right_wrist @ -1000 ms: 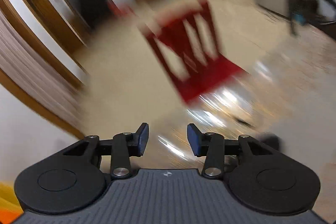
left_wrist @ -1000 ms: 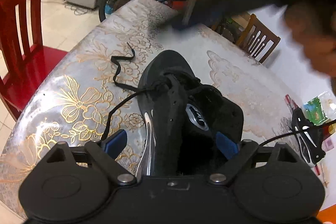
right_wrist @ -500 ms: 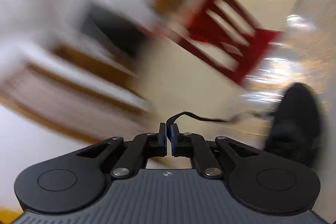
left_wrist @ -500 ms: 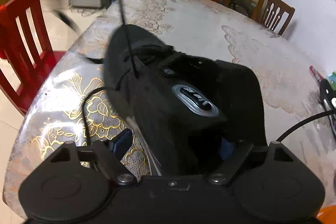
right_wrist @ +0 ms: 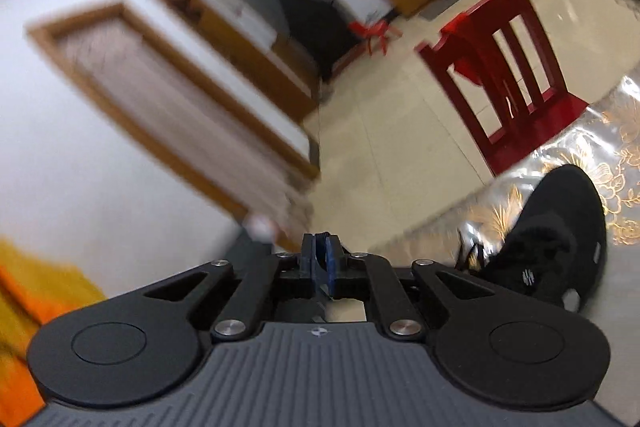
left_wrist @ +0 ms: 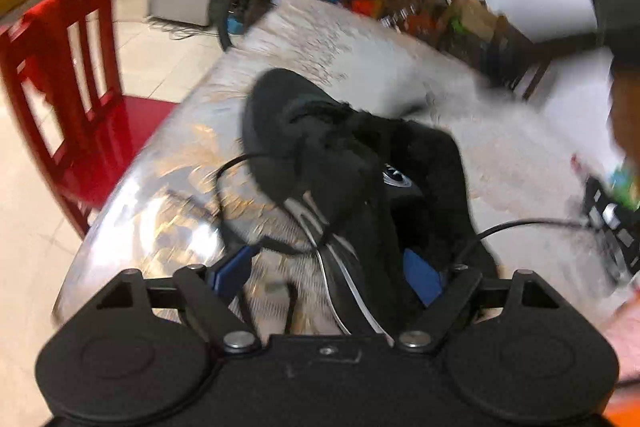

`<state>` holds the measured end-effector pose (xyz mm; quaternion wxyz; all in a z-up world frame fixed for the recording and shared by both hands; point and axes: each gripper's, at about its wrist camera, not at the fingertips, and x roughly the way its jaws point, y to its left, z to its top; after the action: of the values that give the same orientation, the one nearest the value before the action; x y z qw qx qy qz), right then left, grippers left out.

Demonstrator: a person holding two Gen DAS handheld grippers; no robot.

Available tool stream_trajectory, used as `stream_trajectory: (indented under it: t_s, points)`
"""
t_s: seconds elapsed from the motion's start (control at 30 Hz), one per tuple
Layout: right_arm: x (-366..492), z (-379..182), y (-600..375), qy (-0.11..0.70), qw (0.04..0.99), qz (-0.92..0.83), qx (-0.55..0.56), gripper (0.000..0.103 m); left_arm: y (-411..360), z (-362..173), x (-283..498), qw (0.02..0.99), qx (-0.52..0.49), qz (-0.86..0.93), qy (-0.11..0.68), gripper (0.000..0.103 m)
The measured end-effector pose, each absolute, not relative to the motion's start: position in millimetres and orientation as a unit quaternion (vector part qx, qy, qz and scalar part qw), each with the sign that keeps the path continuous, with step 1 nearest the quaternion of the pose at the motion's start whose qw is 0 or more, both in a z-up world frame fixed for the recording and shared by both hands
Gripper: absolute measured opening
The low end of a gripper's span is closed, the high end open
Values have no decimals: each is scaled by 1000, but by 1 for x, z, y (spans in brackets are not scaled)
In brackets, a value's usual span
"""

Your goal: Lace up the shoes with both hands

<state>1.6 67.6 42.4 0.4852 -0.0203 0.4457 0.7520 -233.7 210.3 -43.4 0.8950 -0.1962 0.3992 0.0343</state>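
Observation:
A black shoe (left_wrist: 344,163) lies on the table with its toe pointing away. My left gripper (left_wrist: 328,271) is shut on the shoe's heel collar, its blue pads on either side of the side wall. A black lace (left_wrist: 224,187) loops out to the left of the shoe. In the right wrist view the shoe (right_wrist: 552,239) sits at the lower right. My right gripper (right_wrist: 322,259) is shut, held up to the left of the shoe; a thin dark strand at its tip looks like the lace, but blur hides the grip.
The table (left_wrist: 400,67) has a glossy floral cover. A red chair (left_wrist: 68,99) stands at its left edge, also in the right wrist view (right_wrist: 508,75). A black remote (left_wrist: 608,227) lies at the table's right. A cable (left_wrist: 520,225) runs across.
My right gripper closed half a second ago and has since swung up and away from the shoe. The left gripper has tilted and shifted the shoe; the lace has left the tabletop ahead.

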Motion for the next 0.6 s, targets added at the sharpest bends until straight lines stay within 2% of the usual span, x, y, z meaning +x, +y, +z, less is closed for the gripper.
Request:
stream_trajectory:
  t_s: [0.2, 0.27, 0.33, 0.4, 0.47, 0.6]
  points:
    - [-44, 11, 59, 421, 491, 733, -210, 9, 217, -22, -286, 895, -236, 110, 362, 82]
    - [-52, 1, 55, 428, 497, 716, -239, 15, 220, -21, -292, 892, -250, 130, 354, 82]
    - [-49, -1, 51, 452, 500, 704, -224, 28, 221, -19, -291, 890, -249, 149, 351, 82]
    - [-46, 1, 44, 466, 508, 699, -193, 31, 225, -19, -286, 889, -239, 173, 350, 82]
    - [-41, 8, 31, 465, 526, 697, -147, 41, 229, -23, -270, 884, -222, 201, 359, 82]
    - [-30, 9, 11, 465, 580, 667, -45, 42, 239, -40, -219, 887, -168, 189, 385, 82]
